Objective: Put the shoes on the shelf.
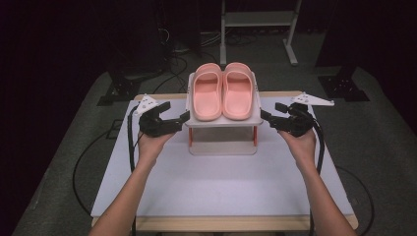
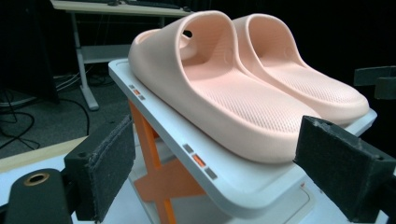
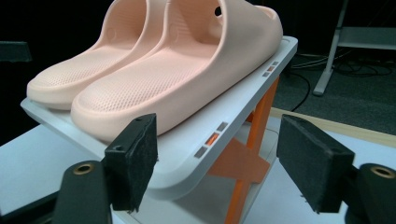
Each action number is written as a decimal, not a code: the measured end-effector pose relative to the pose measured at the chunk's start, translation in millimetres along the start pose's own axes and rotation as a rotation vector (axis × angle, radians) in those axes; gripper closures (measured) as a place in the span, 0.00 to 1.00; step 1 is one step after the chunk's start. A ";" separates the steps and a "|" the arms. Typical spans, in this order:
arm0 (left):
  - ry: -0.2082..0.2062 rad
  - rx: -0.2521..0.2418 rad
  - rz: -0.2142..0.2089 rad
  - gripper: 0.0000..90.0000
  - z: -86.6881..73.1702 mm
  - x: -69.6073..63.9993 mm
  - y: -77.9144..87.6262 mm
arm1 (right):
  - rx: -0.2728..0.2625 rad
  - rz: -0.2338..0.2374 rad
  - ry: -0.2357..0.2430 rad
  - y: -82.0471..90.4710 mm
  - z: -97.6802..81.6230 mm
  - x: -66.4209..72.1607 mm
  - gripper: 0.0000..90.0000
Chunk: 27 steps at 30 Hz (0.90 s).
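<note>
Our left tool [image 1: 184, 116] stands with its jaws spread, its tip just off the left edge of the white rack tray [image 1: 196, 120], and through the left gripper view the two black pads [image 2: 109, 170] bracket the tray's near corner without pressing on it. Our right tool [image 1: 265, 115] mirrors this at the tray's right edge, jaws likewise spread, and in the right gripper view its pads [image 3: 135, 161] sit either side of the tray's rim with a gap showing. Neither tool pinches anything. Between the tools, the small rack [image 1: 223, 142] on orange legs stands toward the far edge of the counter [image 1: 221, 191], midway between its left and right edges. On the top tray lies a pair of pink slippers [image 1: 223, 91], side by side and touching, soles flat on the tray. Their long axes run from the near edge of the counter to the far edge; the strapped toe ends point to the far edge, the open heels toward us. We judge that the slippers already sit placed on the rack, neatly paired, and that both tools are at the tray's sides either to take hold of it or having let it go; the pictures do not settle which. If a lift or shift of the rack is meant, that grip is not yet made.
</note>
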<state>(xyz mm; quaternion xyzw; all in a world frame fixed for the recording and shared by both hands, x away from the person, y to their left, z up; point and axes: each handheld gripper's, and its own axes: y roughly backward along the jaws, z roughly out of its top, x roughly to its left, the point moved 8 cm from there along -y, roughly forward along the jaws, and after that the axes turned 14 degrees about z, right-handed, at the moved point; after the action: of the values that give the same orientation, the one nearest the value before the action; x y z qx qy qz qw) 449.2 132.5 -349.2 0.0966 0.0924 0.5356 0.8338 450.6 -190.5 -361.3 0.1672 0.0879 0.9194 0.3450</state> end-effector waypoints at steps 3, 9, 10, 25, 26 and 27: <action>0.005 -0.001 0.002 0.12 -4.7 0.4 3.3 | -0.002 0.000 0.006 3.4 -4.2 1.7 0.30; 0.000 -0.001 0.006 0.12 -12.8 1.8 8.7 | -0.005 -0.004 0.004 9.6 -13.5 2.9 0.29; -0.004 -0.001 0.005 0.12 -14.1 2.3 9.7 | -0.003 -0.002 0.006 10.2 -15.0 2.9 0.28; -0.007 0.000 -0.006 0.11 -31.3 -1.8 21.0 | -0.014 0.002 0.005 22.6 -38.6 9.7 0.26; -0.002 -0.004 -0.004 0.11 -33.2 -2.1 21.6 | -0.011 0.001 0.005 23.2 -40.0 10.1 0.26; -0.005 -0.004 -0.002 0.11 -34.7 -1.8 22.1 | -0.011 0.000 0.005 24.0 -42.1 10.4 0.26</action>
<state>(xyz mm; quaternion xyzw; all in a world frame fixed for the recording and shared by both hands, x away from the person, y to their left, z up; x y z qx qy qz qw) 420.2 142.0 -376.8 0.0964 0.0893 0.5346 0.8348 413.2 -203.5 -391.1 0.1629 0.0838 0.9204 0.3455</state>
